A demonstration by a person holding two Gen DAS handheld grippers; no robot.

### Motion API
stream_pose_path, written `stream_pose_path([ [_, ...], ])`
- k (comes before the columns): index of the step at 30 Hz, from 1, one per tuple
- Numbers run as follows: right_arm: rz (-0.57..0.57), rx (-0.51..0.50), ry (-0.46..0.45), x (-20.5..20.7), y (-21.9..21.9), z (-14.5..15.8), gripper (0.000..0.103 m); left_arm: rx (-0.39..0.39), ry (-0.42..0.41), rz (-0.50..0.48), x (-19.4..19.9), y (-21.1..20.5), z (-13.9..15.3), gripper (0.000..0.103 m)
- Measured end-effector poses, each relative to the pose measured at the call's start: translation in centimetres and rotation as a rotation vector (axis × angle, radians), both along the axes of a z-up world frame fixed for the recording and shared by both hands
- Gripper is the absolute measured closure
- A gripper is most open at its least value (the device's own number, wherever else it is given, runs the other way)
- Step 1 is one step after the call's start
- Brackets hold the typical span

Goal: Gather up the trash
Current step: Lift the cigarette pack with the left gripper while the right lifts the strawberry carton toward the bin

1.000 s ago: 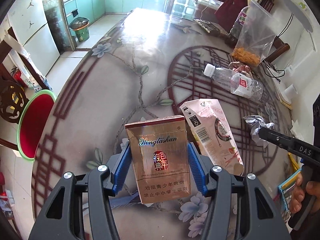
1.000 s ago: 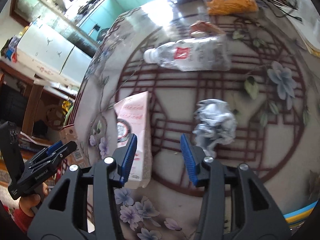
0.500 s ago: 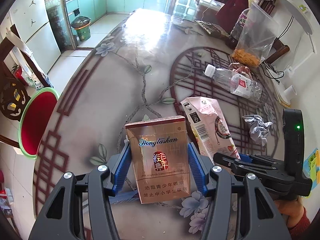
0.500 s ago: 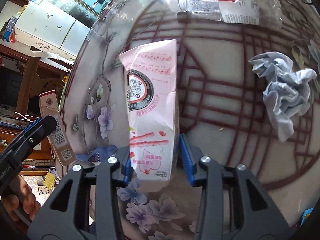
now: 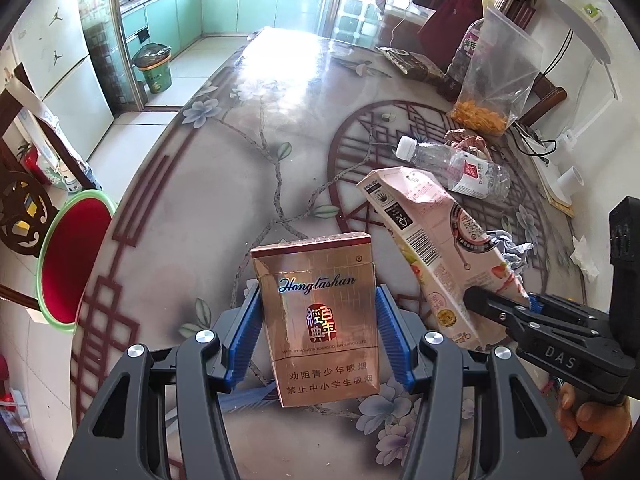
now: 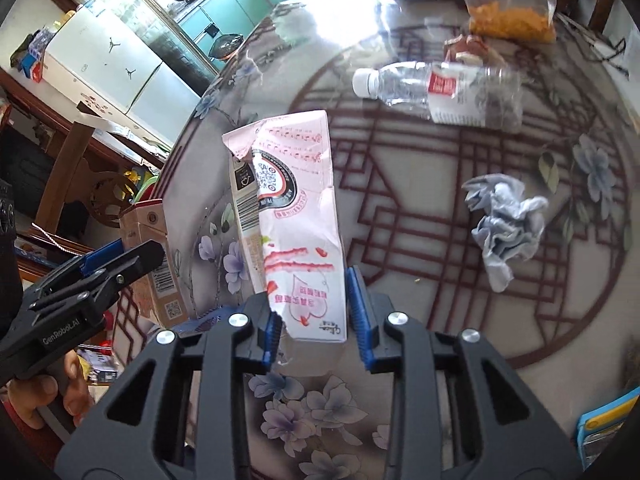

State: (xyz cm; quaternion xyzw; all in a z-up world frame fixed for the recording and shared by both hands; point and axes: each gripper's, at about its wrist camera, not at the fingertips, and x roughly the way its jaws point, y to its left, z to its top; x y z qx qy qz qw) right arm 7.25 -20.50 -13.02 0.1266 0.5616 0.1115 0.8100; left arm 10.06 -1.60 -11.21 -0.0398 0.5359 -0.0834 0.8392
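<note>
Wide glossy table with a dark red lattice and flower pattern (image 5: 248, 184) fills both views, and there's plenty of bare surface on its far side, though the edge runs close on the left above a red basin with a green rim (image 5: 72, 260) down by the floor — likely the drop spot, I'd guess. Trash left out there: a clear plastic water bottle with a white cap and red label (image 6: 440, 88) lying on its side, and a crumpled pale grey tissue wad (image 6: 504, 224), well apart from each other. Now the flattened pink milk carton (image 6: 296, 220) — the right gripper (image 6: 312, 320) has just been closing and its blue pads pinch the carton's bottom end, carton lifted and tilted off the table. Gripping the narrow end keeps the long body hanging free. Left gripper (image 5: 318, 344) sits about half open, clamped on a gold-brown cigarette pack (image 5: 316, 316) held upright by its sides. The two loads are just beside each other, so a swing toward the basin needs care not to clash.
</note>
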Motion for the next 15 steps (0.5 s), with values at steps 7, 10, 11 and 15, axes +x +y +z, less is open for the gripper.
stream_pose_path([
  [7,0.011,-0.021,-0.034,0.3,1.7,1.7,0.073,0.002,-0.009,0.010,-0.4,2.4,0.4,0.050],
  [10,0.013,-0.023,-0.042,0.4,2.9,2.0,0.073,0.004,-0.012,0.015,-0.5,3.7,0.5,0.050],
  [11,0.013,-0.025,-0.045,0.6,3.5,2.0,0.073,0.002,-0.011,0.018,-0.5,4.3,0.5,0.050],
  [15,0.020,-0.044,-0.056,0.8,5.7,2.4,0.073,-0.007,-0.007,0.027,-0.4,6.8,0.2,0.051],
])
